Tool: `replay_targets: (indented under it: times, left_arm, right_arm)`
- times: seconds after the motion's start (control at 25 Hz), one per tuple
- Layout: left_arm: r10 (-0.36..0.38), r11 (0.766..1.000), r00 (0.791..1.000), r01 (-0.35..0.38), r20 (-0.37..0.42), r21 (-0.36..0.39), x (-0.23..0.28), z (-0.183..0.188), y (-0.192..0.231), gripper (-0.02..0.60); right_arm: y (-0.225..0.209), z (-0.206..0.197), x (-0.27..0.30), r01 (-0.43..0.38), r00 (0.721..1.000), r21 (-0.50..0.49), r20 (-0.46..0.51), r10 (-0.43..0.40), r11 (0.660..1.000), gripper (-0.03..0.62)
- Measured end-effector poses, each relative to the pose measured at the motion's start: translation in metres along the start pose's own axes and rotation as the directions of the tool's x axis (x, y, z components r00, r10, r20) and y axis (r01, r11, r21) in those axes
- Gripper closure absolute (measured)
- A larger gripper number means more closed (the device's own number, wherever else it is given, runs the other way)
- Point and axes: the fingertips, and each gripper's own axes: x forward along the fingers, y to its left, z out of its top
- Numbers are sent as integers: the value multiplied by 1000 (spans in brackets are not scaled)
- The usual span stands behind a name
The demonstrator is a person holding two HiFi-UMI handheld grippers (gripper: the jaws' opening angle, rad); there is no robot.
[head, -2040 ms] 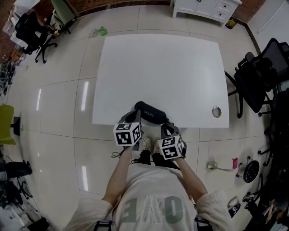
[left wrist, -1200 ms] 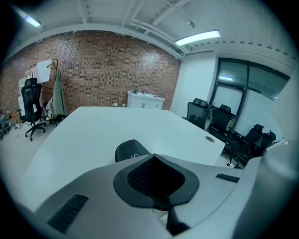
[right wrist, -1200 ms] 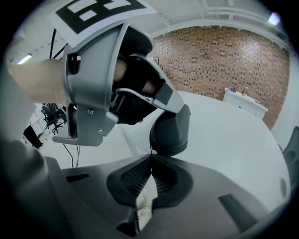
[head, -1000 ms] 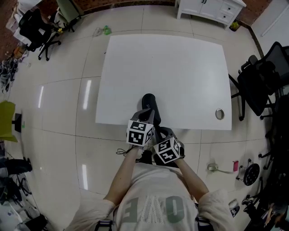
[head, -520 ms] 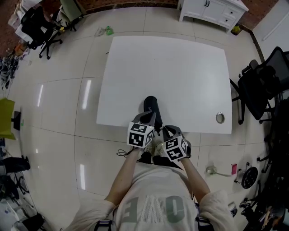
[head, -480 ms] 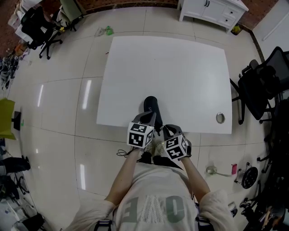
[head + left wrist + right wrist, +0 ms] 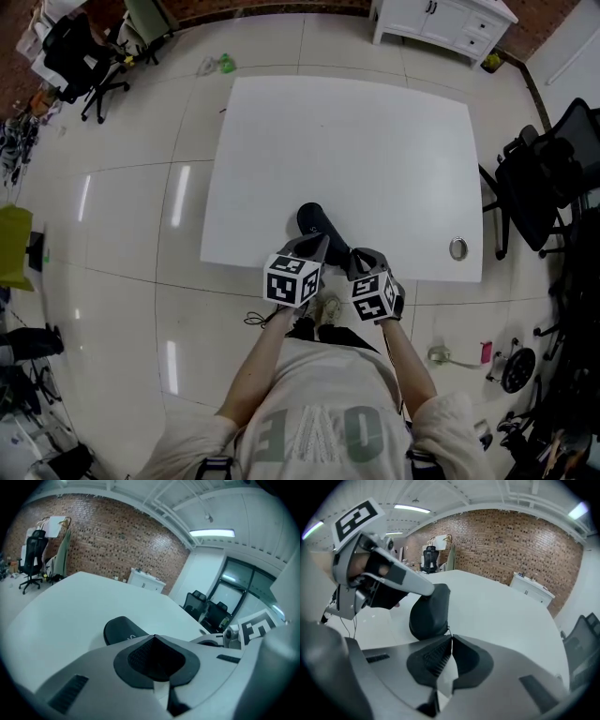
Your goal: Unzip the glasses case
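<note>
Noted left claw (image 7: pixel 319 244) shut against glasses case (image 7: pixel 315 221) on counter (image 7: pixel 375 141), right claw (image 7: pixel 356 256) pinching zip pull (image 7: pixel 446 631). Pin case firmly; draw pull steadily along seam.

The table (image 7: pixel 347 141) is plain white. On it the glasses case (image 7: pixel 317 223) is matt black, with faint pale lettering on one side. The left gripper (image 7: pixel 154 637) and right gripper (image 7: pixel 451 637) are grey with black ribbed pads (image 7: pixel 431 660), and their marker cubes (image 7: pixel 293 279) are white with black squares. At the right gripper's tip is what seems a thin dark zip pull (image 7: pixel 447 631). Around the table the floor (image 7: pixel 122 216) is glossy cream tile. Beyond the table the wall (image 7: pixel 511 541) is red-brown brick.
</note>
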Motion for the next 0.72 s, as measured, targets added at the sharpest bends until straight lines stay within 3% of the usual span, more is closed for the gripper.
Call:
replay_targets:
  times: [0.2, 0.48, 0.6, 0.68, 0.72]
  left_arm:
    - [-35, 999, 999, 35, -9, 22, 22, 8, -15, 587]
    - [-73, 997, 997, 73, -11, 8, 50, 20, -29, 586]
    - [-85, 996, 996, 85, -3, 11, 55, 25, -30, 586]
    - [-93, 996, 995, 92, 45, 22, 50, 37, -30, 586]
    - [-97, 995, 991, 95, 92, 26, 43, 47, -30, 586]
  right_arm:
    - [-55, 15, 8, 109, 994, 18, 4, -109, 994, 594]
    - [-100, 24, 14, 177, 982, 30, 69, -178, 984, 592]
    - [-119, 32, 3, 243, 956, 108, 143, -257, 964, 592]
    - [-130, 37, -11, 236, 946, 179, 181, -268, 955, 592]
    - [-135, 39, -20, 224, 942, 219, 201, -268, 950, 546]
